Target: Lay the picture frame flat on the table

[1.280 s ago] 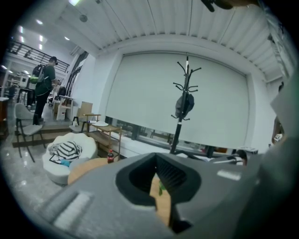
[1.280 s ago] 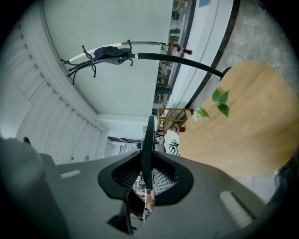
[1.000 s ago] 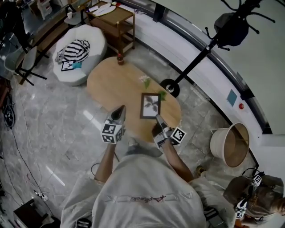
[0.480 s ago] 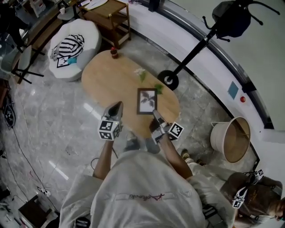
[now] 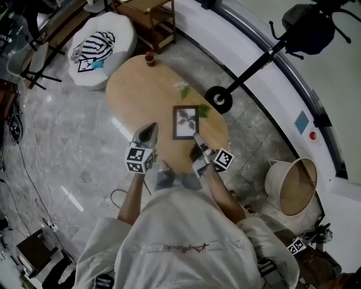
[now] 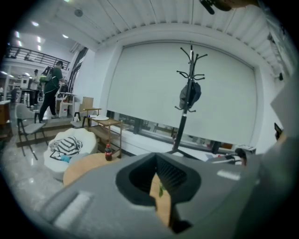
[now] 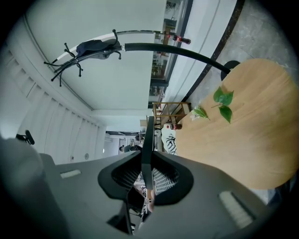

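Observation:
The dark-framed picture frame (image 5: 185,122) shows its leaf print face up over the near right part of the oval wooden table (image 5: 138,90). My right gripper (image 5: 197,139) is shut on the frame's near edge. In the right gripper view the frame (image 7: 147,140) runs edge-on between the pads, about parallel to the tabletop (image 7: 243,135). Whether it touches the wood I cannot tell. My left gripper (image 5: 150,131) hovers at the table's near left edge, shut and empty. Its own view shows the left gripper (image 6: 159,184) with only the table (image 6: 86,164) beyond.
Green leaves (image 5: 203,110) and a small flower (image 5: 183,88) lie just beyond the frame. A small bottle (image 5: 149,58) stands at the table's far end. Around the table are a coat stand base (image 5: 219,99), a white pouf (image 5: 101,48), a wooden side table (image 5: 149,17) and a basket (image 5: 293,186).
The head view has shifted a little. The right gripper still grips the frame's near edge at the same spot on the table, and the left gripper stays beside it.

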A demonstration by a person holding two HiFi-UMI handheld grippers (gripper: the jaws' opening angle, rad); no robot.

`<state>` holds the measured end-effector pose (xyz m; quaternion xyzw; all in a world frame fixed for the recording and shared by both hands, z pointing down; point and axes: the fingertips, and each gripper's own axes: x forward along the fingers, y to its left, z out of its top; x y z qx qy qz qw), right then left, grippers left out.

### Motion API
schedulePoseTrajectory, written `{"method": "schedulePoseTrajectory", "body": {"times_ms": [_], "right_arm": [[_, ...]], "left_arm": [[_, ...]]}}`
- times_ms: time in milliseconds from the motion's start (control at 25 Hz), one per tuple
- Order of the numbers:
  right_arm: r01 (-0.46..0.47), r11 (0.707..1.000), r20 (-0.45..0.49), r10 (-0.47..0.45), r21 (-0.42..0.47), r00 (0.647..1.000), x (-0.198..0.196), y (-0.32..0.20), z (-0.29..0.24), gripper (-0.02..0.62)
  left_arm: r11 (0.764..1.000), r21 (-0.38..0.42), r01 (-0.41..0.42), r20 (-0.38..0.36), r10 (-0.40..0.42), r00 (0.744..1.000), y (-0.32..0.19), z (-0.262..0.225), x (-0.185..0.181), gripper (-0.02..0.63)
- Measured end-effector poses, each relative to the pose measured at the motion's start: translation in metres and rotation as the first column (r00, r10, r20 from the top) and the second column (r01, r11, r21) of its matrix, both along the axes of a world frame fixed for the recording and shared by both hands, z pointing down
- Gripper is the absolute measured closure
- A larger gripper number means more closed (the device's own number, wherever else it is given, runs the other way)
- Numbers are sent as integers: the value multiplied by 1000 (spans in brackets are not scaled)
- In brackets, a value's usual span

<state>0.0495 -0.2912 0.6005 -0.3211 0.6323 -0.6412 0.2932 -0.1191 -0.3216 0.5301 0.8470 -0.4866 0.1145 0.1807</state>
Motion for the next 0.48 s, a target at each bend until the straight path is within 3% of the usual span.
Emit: {"method": "schedulePoseTrajectory", "body": {"times_ms": [480], "right_arm": [[3, 998, -22, -4, -60, 1000, 18, -4, 43, 520]], "left_arm": [[998, -62, 6, -9, -7, 1000, 2, 42, 24, 606]]}}
